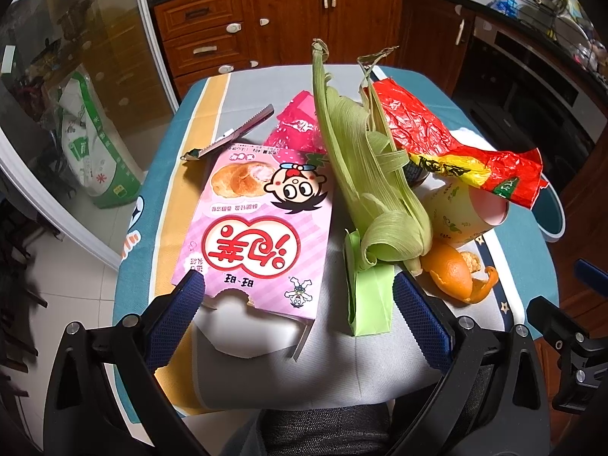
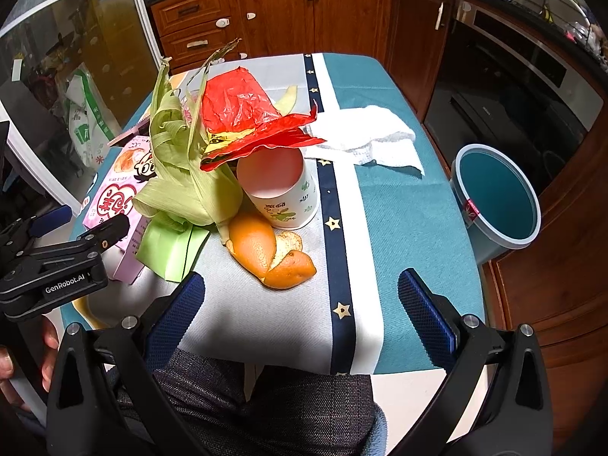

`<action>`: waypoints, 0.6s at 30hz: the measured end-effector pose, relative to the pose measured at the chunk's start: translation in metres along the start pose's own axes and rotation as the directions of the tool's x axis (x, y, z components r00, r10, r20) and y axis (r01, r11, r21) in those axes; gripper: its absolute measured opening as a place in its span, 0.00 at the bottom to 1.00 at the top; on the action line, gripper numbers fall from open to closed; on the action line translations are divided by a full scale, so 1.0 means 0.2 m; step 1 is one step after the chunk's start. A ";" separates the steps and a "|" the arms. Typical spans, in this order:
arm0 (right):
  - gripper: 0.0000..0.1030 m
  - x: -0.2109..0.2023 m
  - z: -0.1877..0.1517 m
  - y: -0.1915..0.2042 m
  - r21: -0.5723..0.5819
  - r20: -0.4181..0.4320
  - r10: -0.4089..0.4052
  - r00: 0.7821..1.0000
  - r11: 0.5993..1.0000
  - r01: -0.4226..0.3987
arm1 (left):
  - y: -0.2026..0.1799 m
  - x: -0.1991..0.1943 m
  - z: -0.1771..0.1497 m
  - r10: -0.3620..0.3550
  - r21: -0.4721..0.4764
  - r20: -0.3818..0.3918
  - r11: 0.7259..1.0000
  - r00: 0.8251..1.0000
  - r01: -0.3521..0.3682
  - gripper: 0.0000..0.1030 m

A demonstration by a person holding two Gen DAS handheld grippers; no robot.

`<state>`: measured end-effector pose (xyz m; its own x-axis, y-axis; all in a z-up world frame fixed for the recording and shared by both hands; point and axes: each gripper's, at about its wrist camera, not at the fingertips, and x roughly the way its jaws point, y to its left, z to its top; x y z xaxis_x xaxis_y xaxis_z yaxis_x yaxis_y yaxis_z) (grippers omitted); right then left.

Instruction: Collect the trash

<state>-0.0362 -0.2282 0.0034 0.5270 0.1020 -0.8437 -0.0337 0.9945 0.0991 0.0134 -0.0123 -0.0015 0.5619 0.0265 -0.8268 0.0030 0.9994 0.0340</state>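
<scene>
Trash lies piled on the table: a pink snack box, green corn husks, a red wrapper, a tipped paper cup, orange peel, a green folded paper and a pink wrapper. A teal bin stands on the floor right of the table. My left gripper is open at the near edge, before the box. My right gripper is open and empty, just short of the peel.
A torn wrapper strip lies at the table's back left. A white cloth lies on the teal tablecloth at right. Wooden cabinets and an oven stand behind. A glass door is to the left.
</scene>
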 end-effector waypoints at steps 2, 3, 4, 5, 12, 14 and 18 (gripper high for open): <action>0.95 0.00 0.00 0.00 -0.002 -0.001 0.001 1.000 1.000 -0.001 | 0.00 0.01 -0.01 -0.003 -0.001 0.000 1.000 1.000 0.003 0.96; 0.95 0.01 0.00 0.01 -0.003 -0.003 0.001 1.000 1.000 -0.001 | 0.00 0.01 -0.01 -0.004 0.000 -0.001 1.000 1.000 0.004 0.96; 0.95 0.01 0.00 0.01 -0.004 -0.004 0.000 1.000 1.000 0.000 | 0.00 0.01 -0.01 -0.005 0.000 -0.001 1.000 1.000 0.005 0.96; 0.95 0.01 0.00 0.01 -0.004 -0.005 0.001 1.000 1.000 -0.001 | 0.00 0.02 -0.02 -0.007 0.000 -0.003 1.000 1.000 0.007 0.96; 0.95 0.01 0.00 0.02 -0.013 -0.003 0.000 1.000 1.000 0.000 | 0.01 0.03 -0.02 -0.027 0.012 0.004 1.000 1.000 0.027 0.96; 0.95 0.00 0.01 0.02 -0.033 0.009 0.011 1.000 0.999 -0.011 | 0.02 0.03 -0.02 -0.054 0.021 0.012 0.998 0.998 0.054 0.96; 0.95 -0.07 0.08 0.03 -0.131 0.095 0.055 0.994 0.991 -0.042 | 0.05 0.03 0.00 -0.125 0.057 0.037 0.991 0.992 0.122 0.96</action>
<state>-0.0310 -0.2240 0.0244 0.6024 0.1536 -0.7832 -0.1665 0.9839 0.0649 0.0166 -0.0027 -0.0059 0.5876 -0.0991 -0.8031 0.1190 0.9923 -0.0354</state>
